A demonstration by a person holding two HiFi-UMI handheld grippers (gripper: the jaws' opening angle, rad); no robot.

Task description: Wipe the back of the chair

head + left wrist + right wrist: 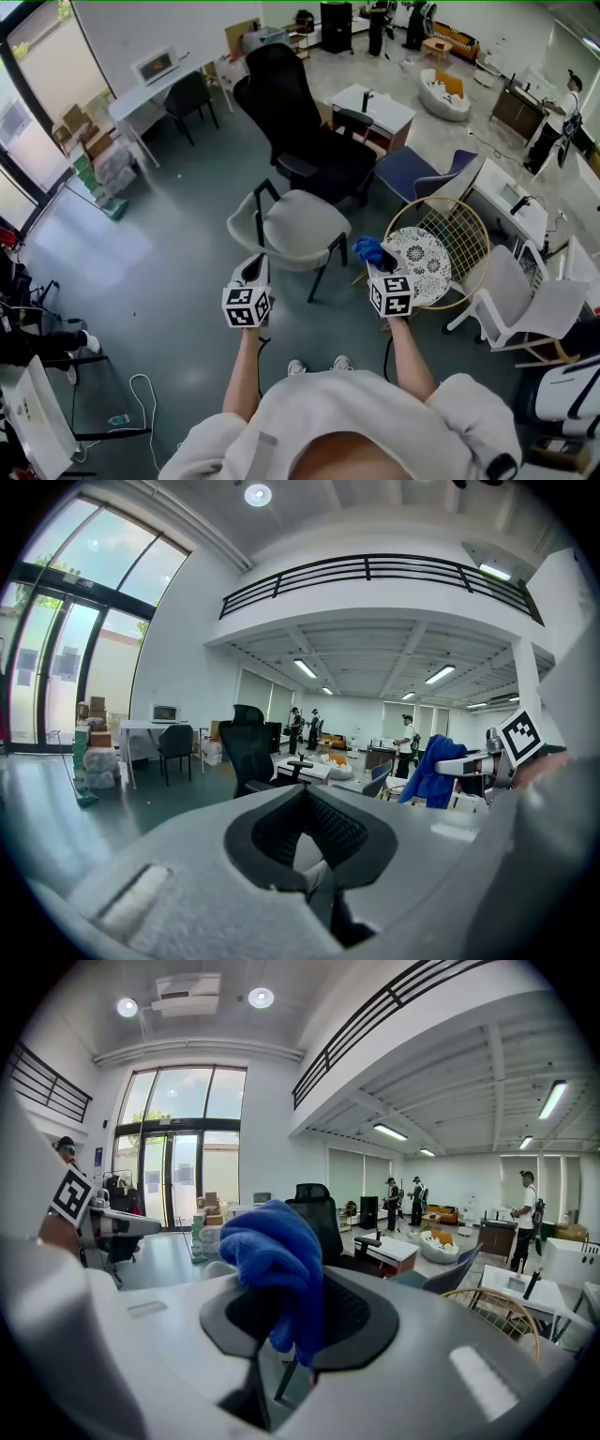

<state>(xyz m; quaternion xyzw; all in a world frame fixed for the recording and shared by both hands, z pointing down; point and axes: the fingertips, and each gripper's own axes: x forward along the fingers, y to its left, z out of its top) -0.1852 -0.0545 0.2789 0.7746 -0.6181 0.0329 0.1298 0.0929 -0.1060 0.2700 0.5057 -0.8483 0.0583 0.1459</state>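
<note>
A grey shell chair (302,228) on black legs stands on the floor just ahead of me, its curved back (246,217) on its left side. My right gripper (379,259) is shut on a bunched blue cloth (367,249), held in the air near the chair's right front corner. In the right gripper view the cloth (277,1262) hangs out of the pinched jaws of that gripper (292,1335). My left gripper (252,272) hovers at the chair's near left side, shut with nothing in it. The left gripper view looks along that gripper (309,855) and shows no contact with the chair.
A black office chair (292,117) stands behind the grey one, beside a low white table (375,105). A round wire chair (448,246) with a patterned cushion and a white chair (525,295) sit at right. Desks and boxes line the left wall. People stand far back.
</note>
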